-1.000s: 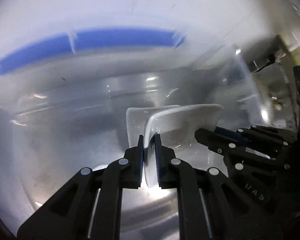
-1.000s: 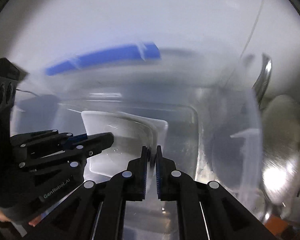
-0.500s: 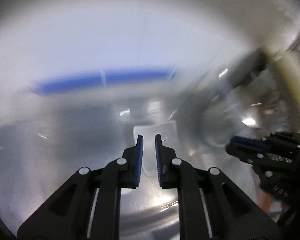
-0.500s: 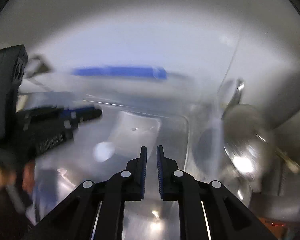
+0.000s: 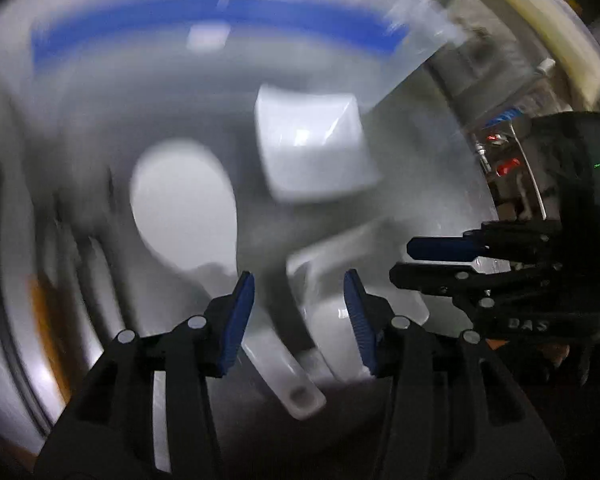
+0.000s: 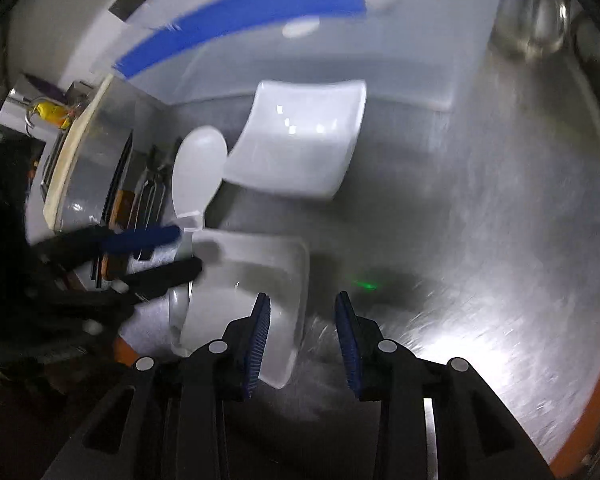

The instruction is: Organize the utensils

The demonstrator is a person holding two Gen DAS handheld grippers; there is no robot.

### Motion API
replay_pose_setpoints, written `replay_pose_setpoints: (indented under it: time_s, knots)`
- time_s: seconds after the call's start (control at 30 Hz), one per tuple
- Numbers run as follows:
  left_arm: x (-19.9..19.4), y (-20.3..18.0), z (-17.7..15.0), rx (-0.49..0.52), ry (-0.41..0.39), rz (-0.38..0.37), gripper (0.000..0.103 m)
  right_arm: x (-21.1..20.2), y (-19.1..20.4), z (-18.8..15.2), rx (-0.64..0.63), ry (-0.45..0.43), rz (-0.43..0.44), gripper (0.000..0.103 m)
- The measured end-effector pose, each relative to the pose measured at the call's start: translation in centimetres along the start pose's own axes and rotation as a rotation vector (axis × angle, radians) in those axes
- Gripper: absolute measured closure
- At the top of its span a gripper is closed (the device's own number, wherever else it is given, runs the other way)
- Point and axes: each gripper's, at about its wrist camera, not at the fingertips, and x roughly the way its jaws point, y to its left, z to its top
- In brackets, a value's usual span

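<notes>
1. One second ago both grippers were pinching the white square dish. Half a second ago they had let go, with the jaws only a little apart. Now both sets of jaws are wide open and hold nothing, and both cameras see from farther back.
2. The left gripper [image 5: 299,312] has its jaws spread wide. Between them and just past them lie a white spoon handle [image 5: 288,372] and a second white dish [image 5: 356,320]. The picture is too blurry to tell if the jaws touch them.
3. The right gripper [image 6: 303,332] also has wide open jaws with nothing in them. Its left blue pad [image 6: 256,344] sits over the edge of the near white dish [image 6: 256,280]; I cannot tell if it touches.
4. The white square dish [image 6: 300,144] now rests inside the clear plastic box [image 6: 452,64], which has a blue strip [image 6: 240,20] along its rim. It is well apart from both grippers.
5. A white spoon [image 6: 198,168] lies just beside the square dish, on its left. In the left view its bowl [image 5: 184,208] shows as a pale oval.
6. Everything sits on a shiny metal table [image 6: 500,240].
7. In the right view, the left gripper comes in from the left, over the near dish.
8. A shiny metal pot [image 6: 536,20] stands at the far right.
</notes>
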Motion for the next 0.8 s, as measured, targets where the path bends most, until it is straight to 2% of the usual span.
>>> replay_pose_setpoints:
  time_s: [0.03,0.13,0.23,0.3,0.37,0.43,0.53,0.63,0.73,0.8]
  knots:
    - [0.4,0.1,-0.1,-0.022,0.004,-0.032,0.059,0.3,0.0,-0.1,0.005,0.005,0.006,0.068]
    - [1.0,-0.3,0.2,-0.029,0.003,-0.018,0.059,1.1,0.5,0.4,0.008,0.002,0.0,0.068]
    - [1.6,-0.6,-1.2,-0.032,0.019,-0.009,0.062,1.2,0.9,0.7,0.021,-0.011,-0.01,0.076]
    - [1.8,-1.1,-1.5,-0.037,0.043,-0.007,0.075,1.6,0.6,1.0,0.037,-0.007,-0.018,0.089]
    - [2.2,-1.1,-1.7,-0.048,0.064,-0.019,0.091,2.0,0.8,1.2,0.045,0.001,0.003,0.095]
    - [2.3,-1.0,-1.6,-0.054,0.071,-0.017,0.095,1.7,1.1,1.2,0.039,-0.011,-0.012,0.095]
    - [1.1,-1.0,-1.1,-0.073,0.029,-0.066,0.096,-0.1,1.5,1.2,0.028,-0.066,-0.022,0.095]
    - [-3.2,-1.6,1.0,-0.059,-0.07,-0.111,0.096,-4.5,3.1,1.9,-0.012,-0.172,-0.015,0.096]
    - [-8.2,-3.2,5.6,0.062,-0.2,-0.096,0.096,-10.0,5.0,4.9,-0.082,-0.315,-0.035,0.096]
    - [-10.3,-4.1,10.2,0.145,-0.278,-0.051,0.096,-12.7,5.6,8.7,-0.121,-0.402,-0.076,0.096]
